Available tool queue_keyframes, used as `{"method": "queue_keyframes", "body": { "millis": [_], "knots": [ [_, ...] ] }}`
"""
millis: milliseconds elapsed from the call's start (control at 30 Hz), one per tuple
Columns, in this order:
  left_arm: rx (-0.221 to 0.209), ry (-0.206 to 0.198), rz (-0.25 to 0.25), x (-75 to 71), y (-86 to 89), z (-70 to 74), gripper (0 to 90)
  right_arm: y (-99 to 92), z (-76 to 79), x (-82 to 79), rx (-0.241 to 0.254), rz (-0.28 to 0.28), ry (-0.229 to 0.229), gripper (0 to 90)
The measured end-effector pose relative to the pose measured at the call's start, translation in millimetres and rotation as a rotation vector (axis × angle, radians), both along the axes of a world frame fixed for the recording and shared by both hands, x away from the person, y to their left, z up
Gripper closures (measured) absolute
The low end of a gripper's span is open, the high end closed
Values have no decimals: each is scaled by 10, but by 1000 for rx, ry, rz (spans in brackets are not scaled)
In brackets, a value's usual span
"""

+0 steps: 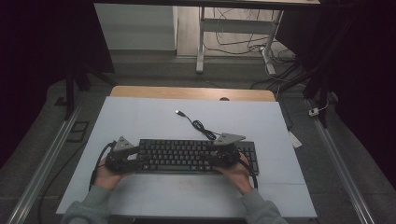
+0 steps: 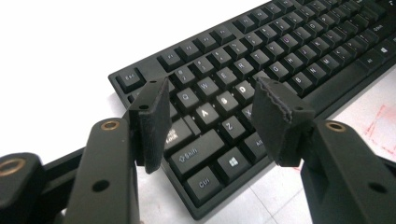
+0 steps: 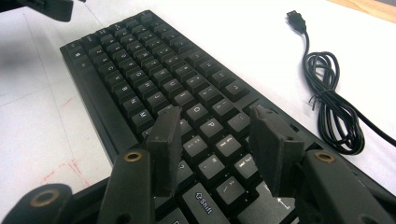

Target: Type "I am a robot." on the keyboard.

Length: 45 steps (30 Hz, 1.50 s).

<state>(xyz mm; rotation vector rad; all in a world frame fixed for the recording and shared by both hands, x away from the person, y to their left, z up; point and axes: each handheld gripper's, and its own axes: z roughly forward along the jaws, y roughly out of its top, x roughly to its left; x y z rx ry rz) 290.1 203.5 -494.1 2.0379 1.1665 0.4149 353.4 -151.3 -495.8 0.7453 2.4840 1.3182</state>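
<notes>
A black keyboard (image 1: pixel 187 156) lies on a white mat (image 1: pixel 140 116), near the person's side. My left gripper (image 1: pixel 136 162) is at the keyboard's left end. In the left gripper view my left gripper (image 2: pixel 210 100) is open over the keyboard (image 2: pixel 289 56), its pads (image 2: pixel 154 126) standing above the A, S and D keys with nothing gripped. My right gripper (image 1: pixel 217 158) is over the right part of the main key block. In the right gripper view my right gripper (image 3: pixel 215 130) is open above the keyboard (image 3: pixel 140 70), near the P key, holding nothing.
The keyboard's black cable (image 1: pixel 198 125) lies bundled on the mat behind it and ends in a loose USB plug (image 1: pixel 179 112); the cable (image 3: pixel 334 112) and the plug (image 3: pixel 296 19) lie right of the keys. A wooden table edge (image 1: pixel 187 92) borders the mat's far side.
</notes>
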Motion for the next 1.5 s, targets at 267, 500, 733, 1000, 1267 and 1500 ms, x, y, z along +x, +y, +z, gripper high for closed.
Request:
{"method": "queue_keyframes", "body": {
  "millis": [267, 500, 733, 1000, 1267, 1500],
  "knots": [
    [2, 14, -107, 79, -134, 82, 531, -1, 7, 5, -14, -1, -1, 539],
    [10, 30, -218, 92, -388, 60, 633, -4, 7, 5, -16, -3, 1, 536],
    [13, 64, -281, 96, -521, -16, 868, -7, 2, 7, -23, -4, 1, 532],
    [25, 79, -324, 90, -623, -88, 893, -18, 2, 9, -20, -11, 2, 530],
    [47, 96, -316, 106, -675, -167, 893, -10, -6, 11, -30, -6, 4, 529],
    [57, 102, -312, 111, -688, -192, 893, -5, -14, 14, -29, -5, 5, 528]
  ]
}}
